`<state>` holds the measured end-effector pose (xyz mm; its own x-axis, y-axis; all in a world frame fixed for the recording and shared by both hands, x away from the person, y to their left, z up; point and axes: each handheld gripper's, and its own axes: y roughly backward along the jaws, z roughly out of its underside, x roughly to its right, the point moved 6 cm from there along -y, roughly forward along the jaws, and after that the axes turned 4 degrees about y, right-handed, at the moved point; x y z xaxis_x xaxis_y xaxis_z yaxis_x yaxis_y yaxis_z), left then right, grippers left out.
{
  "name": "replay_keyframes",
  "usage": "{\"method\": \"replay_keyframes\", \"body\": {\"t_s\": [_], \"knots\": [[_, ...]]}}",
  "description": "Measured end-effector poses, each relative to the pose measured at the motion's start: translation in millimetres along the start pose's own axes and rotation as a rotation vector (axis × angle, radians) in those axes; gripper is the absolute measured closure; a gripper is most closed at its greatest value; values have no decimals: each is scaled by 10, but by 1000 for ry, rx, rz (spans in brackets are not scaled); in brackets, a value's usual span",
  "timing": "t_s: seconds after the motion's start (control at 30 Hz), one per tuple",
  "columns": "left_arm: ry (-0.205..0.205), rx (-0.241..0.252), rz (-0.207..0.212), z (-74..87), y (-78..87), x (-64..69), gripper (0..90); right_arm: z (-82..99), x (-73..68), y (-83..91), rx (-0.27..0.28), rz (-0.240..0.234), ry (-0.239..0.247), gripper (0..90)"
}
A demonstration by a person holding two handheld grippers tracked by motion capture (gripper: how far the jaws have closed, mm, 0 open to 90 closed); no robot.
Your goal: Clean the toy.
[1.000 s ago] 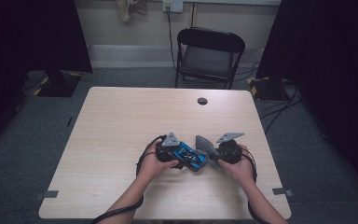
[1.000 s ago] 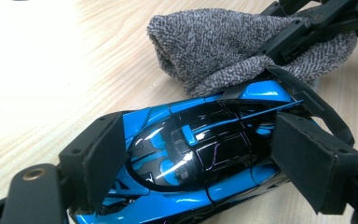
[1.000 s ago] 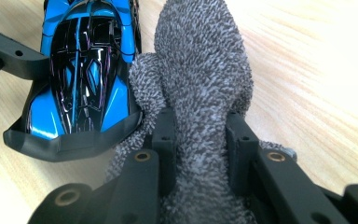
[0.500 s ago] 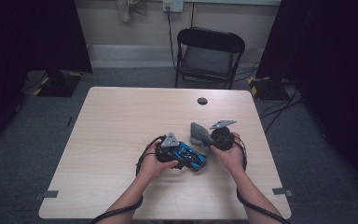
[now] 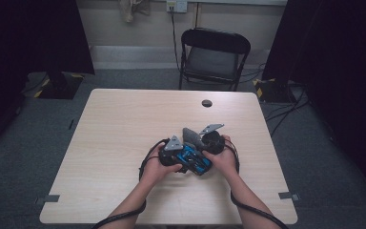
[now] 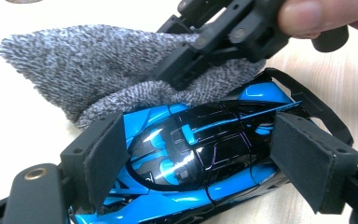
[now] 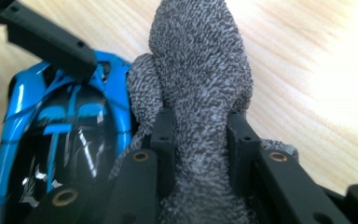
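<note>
Toy car (image 6: 200, 158), blue and black, lies on the bench (image 5: 124, 143), clamped between left claw (image 6: 205, 163) pads; right claw (image 7: 200, 140) pinches grey cloth (image 7: 200, 84) beside it, now nearer the car than before.

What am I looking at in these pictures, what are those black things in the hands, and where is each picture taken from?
A person at a wooden table holds a hand-operated claw in each hand. The wide picture comes from a camera above; the two close-ups come from cameras riding on each claw. The left claw grips a blue and black toy car across its body, one pad on each side. The right claw is clamped on a grey knitted cloth, which lies against the car. A small dark round thing sits near the table's far edge, with a folding chair behind.
</note>
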<state>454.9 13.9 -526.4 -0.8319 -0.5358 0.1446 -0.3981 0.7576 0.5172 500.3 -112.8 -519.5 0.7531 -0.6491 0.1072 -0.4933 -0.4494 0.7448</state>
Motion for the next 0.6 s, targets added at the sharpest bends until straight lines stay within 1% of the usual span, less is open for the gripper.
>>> {"method": "replay_keyframes", "body": {"t_s": [0.17,0.3,0.6], "knots": [[0,-2,1,-2,0,0,184,45,-15,48,-12,-18,11,697],[-1,1,2,1,2,-2,186,74,1,81,-22,-29,-5,697],[-2,3,3,3,5,-8,190,146,19,149,-23,-39,-11,697]]}}
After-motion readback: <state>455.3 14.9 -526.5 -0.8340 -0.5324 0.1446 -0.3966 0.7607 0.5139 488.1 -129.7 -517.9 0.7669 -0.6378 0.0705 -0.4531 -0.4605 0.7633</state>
